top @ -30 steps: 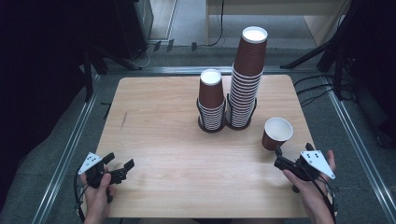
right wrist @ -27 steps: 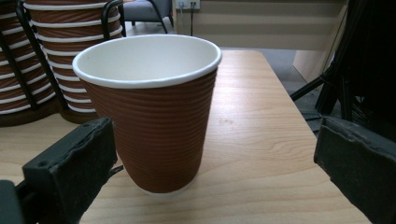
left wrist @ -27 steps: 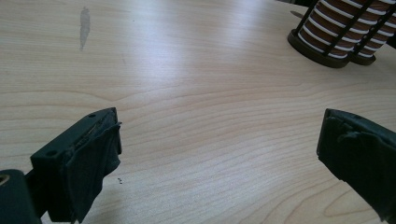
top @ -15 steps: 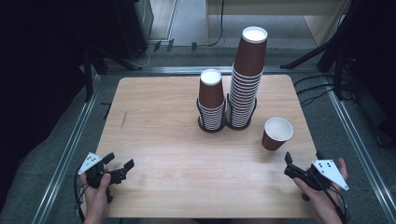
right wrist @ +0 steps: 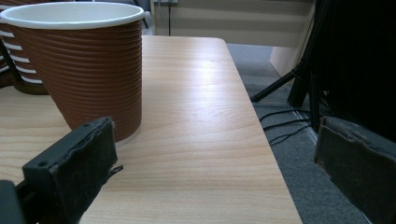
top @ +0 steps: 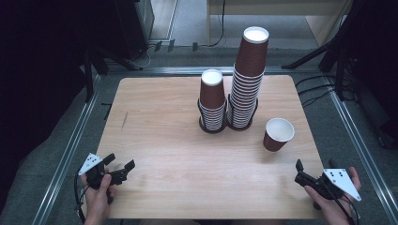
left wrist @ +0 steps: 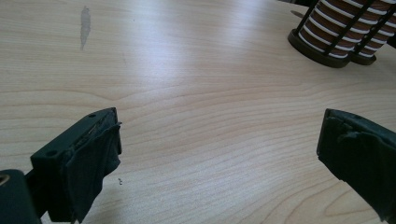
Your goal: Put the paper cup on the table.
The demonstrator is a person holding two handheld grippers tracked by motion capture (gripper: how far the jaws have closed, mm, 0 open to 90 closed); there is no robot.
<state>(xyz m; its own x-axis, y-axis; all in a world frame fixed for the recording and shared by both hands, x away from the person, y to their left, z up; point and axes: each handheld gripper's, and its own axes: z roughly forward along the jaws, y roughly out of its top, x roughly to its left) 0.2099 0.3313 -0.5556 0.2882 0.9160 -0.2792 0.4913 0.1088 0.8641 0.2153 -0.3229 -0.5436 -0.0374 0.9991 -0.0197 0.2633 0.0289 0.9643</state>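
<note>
**Lone cup sitting ahead-left of right hand-held gripper**

I am watching a single brown ribbed paper cup (top: 278,134) standing upright, mouth up, on the right part of the tabletop (top: 164,122), apart from the two cup stacks behind it. The short stack (top: 212,101) and the tall stack (top: 248,77) are standing side by side in black wire holders near the middle-back.

I am holding the right hand-held gripper (top: 300,172) at the near right corner, jaws spread apart and gripping nothing. In the right gripper view the cup (right wrist: 79,65) is rising just beyond the left jaw, so it lies forward and to the left of the gap. Its long axis is running vertical.

I am resting the left hand-held gripper (top: 123,168) at the near left edge, jaws also spread wide and empty, well apart from the cup. Judging by this, the right hand is clearly the nearer one for any grasp.
</note>
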